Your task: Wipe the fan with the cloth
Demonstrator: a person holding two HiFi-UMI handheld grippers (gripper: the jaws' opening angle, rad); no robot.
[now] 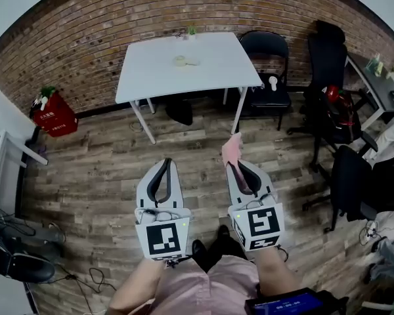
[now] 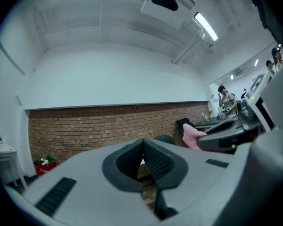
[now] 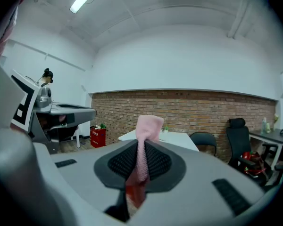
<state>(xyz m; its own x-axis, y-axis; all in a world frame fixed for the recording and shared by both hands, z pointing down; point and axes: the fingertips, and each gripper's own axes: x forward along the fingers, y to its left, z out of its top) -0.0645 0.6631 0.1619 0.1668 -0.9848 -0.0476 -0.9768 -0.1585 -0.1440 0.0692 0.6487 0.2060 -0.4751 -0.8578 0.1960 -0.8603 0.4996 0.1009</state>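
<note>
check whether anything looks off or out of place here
Nothing looks spilled or damaged. The pink cloth is pinched in the right gripper, its end flopping above the tips. The left gripper is shut on nothing. Loose cables trail on the wood floor.

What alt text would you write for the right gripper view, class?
The right hand-held gripper pinches a pink cloth between its shut jaws. Beyond stand a white table, black chairs and a brick wall.

A white table (image 1: 157, 77) stands on a wood-plank floor (image 1: 98, 176). A small pale object (image 1: 186, 61) lies near its middle, a tiny green thing (image 1: 192, 31) at its far edge. A red box (image 1: 54, 115) sits on the floor.
</note>
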